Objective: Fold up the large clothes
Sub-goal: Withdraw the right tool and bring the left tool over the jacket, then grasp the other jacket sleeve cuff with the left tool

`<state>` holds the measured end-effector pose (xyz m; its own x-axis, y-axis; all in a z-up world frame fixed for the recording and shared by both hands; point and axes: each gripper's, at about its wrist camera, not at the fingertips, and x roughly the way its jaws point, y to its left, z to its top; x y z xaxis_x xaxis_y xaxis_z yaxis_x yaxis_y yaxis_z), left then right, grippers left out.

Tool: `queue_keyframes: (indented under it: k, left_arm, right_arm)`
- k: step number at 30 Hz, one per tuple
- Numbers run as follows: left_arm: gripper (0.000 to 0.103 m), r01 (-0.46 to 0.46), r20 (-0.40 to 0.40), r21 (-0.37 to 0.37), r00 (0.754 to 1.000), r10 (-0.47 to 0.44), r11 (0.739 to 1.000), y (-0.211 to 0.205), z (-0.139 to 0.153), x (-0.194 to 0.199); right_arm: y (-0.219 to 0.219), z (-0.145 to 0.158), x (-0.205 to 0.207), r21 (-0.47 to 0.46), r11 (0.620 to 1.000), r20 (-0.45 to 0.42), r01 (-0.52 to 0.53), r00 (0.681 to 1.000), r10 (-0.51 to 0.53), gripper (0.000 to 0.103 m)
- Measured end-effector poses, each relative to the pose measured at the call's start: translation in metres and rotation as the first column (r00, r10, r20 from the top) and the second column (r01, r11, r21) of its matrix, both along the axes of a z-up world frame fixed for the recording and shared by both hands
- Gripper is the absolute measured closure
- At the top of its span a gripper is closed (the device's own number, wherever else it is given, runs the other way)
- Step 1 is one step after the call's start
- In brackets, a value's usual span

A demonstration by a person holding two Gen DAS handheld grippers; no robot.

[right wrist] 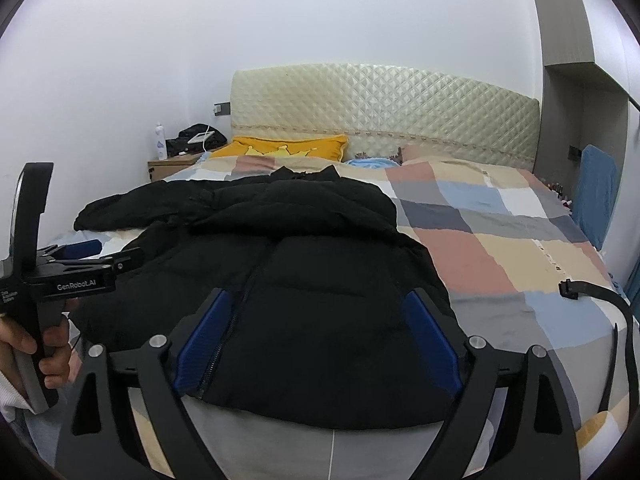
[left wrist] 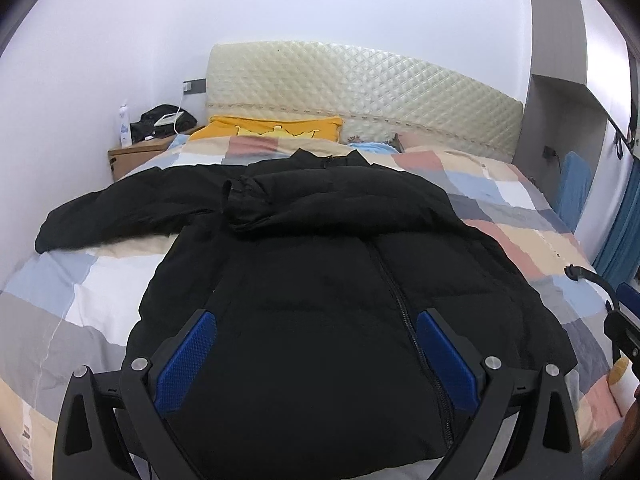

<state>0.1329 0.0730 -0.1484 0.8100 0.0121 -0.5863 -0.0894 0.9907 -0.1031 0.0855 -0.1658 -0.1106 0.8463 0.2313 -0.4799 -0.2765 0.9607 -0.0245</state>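
Both tongs, left tongs (left wrist: 316, 344) and right tongs (right wrist: 318, 328), gape empty; black puffer jacket (left wrist: 320, 260) has one sleeve folded, the ten o'clock sleeve remains.

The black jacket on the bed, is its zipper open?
No, the black jacket lies front up on the patchwork quilt with its zipper closed along the part that shows.

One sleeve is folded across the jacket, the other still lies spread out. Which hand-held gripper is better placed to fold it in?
Probably the left hand-held gripper: the spread sleeve lies on its side of the black jacket. The right hand-held gripper sits farther away.
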Motion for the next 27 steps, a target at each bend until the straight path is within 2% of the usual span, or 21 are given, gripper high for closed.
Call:
queue_keyframes:
  k: [2, 9, 13, 16, 19, 23, 27]
  left_arm:
    - [0.001, -0.016, 0.003, -0.004, 1.000, 0.016, 1.000, 0.005, 0.002, 0.001]
    - [0.001, -0.080, 0.015, 0.000, 0.997, 0.080, 0.997, 0.048, 0.024, 0.018]
    - [0.001, -0.086, -0.002, 0.029, 0.996, 0.086, 0.996, 0.088, 0.047, 0.038]
    - [0.001, -0.102, 0.004, 0.054, 0.995, 0.102, 0.993, 0.119, 0.065, 0.049]
    - [0.001, -0.135, -0.020, 0.044, 0.990, 0.136, 0.990, 0.154, 0.075, 0.062]
    - [0.001, -0.205, -0.043, 0.015, 0.978, 0.205, 0.979, 0.217, 0.073, 0.078]
    - [0.001, -0.275, -0.088, -0.010, 0.958, 0.273, 0.962, 0.282, 0.049, 0.093]
  right_arm:
    - [0.000, 0.002, -0.002, 0.003, 1.000, 0.017, -0.002, 1.000, 0.002, 0.000]
    - [-0.002, -0.001, 0.000, 0.027, 0.999, 0.014, -0.025, 1.000, 0.024, 0.000]
    - [-0.004, -0.004, 0.006, 0.043, 0.999, 0.005, -0.011, 1.000, 0.011, 0.000]
    - [-0.009, -0.003, 0.005, 0.095, 0.995, 0.009, -0.004, 1.000, 0.003, 0.000]
    - [-0.016, -0.001, 0.005, 0.121, 0.992, 0.028, 0.026, 0.999, -0.030, 0.000]
    - [-0.024, -0.004, 0.014, 0.146, 0.986, 0.024, 0.081, 0.996, -0.086, 0.000]
    - [-0.026, -0.009, 0.023, 0.177, 0.978, -0.003, 0.110, 0.994, -0.112, 0.000]
